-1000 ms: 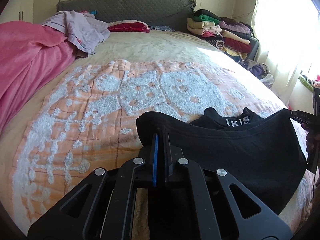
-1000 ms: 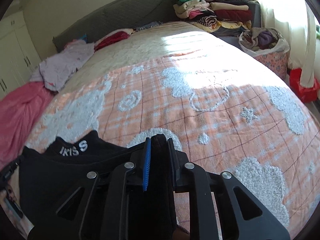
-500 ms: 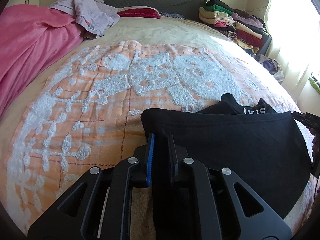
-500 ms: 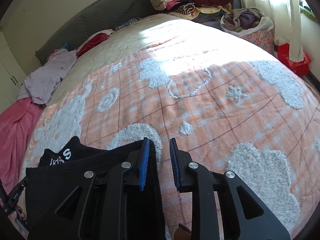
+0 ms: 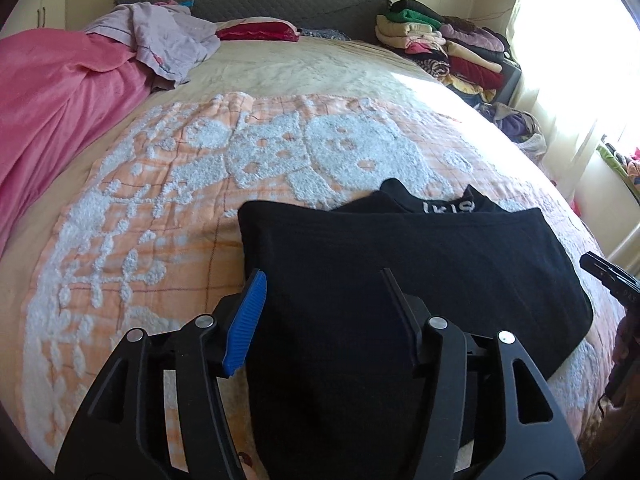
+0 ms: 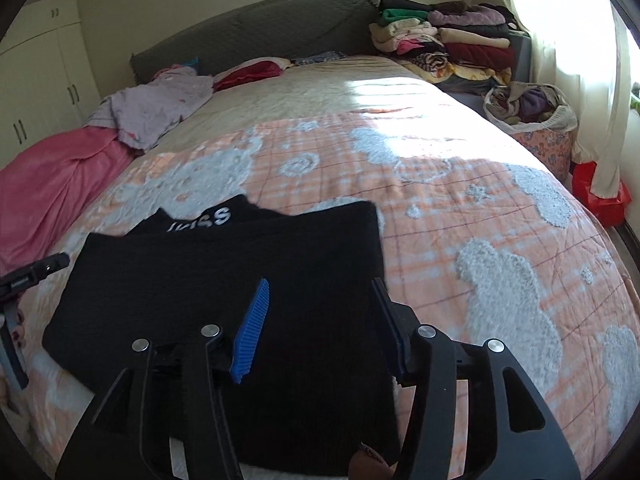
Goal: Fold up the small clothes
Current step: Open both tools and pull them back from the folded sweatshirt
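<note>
Both tongs (image 5: 322,280) (image 6: 320,284), just opened, stand wide over the black garment (image 6: 224,280) lettered "KISS" (image 6: 204,218).

A black garment (image 6: 224,280), folded with white lettering at its far edge, lies flat on a bed's peach quilt (image 6: 460,208). The right gripper (image 6: 322,300) hovers over its near right corner, jaws just opened, pads clear of the cloth. The left gripper (image 6: 28,276) pokes in at left.

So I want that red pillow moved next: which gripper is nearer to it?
Left. The left gripper sits over the black garment's side facing the red pillow; the right gripper is at the opposite side.
</note>
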Available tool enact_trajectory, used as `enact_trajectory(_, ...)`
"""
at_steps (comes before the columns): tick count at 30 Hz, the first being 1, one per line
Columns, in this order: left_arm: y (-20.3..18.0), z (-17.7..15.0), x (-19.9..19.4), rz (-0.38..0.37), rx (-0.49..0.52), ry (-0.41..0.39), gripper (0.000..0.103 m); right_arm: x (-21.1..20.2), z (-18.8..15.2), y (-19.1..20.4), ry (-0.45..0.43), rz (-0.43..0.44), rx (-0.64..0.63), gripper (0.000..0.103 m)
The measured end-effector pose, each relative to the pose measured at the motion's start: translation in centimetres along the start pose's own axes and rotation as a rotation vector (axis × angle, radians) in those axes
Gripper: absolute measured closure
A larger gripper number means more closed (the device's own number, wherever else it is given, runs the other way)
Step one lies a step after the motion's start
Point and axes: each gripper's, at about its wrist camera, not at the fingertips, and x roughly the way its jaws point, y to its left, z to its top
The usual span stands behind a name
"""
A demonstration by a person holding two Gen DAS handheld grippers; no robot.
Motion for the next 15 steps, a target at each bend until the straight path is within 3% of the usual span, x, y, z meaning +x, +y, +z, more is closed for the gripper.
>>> enact_trajectory(4, -1.5, -1.7, -0.1, -0.012, 0.04, 0.038, 0.049, 0.1, -1.7, 2.5, 0.038, 0.061, -0.032, 0.047)
enact_trajectory(9, -2.8, -4.0, 0.3, -0.012, 0.072, 0.104, 0.047, 1.3, -3.5, 2.5, 0.113, -0.001, -0.043, 0.046)
enact_trajectory(15, -2.9, -5.8, -0.3, -0.001, 0.052, 0.1, 0.046, 0.7, -4.5, 1.5, 0.14, 0.003, -0.01, 0.046)
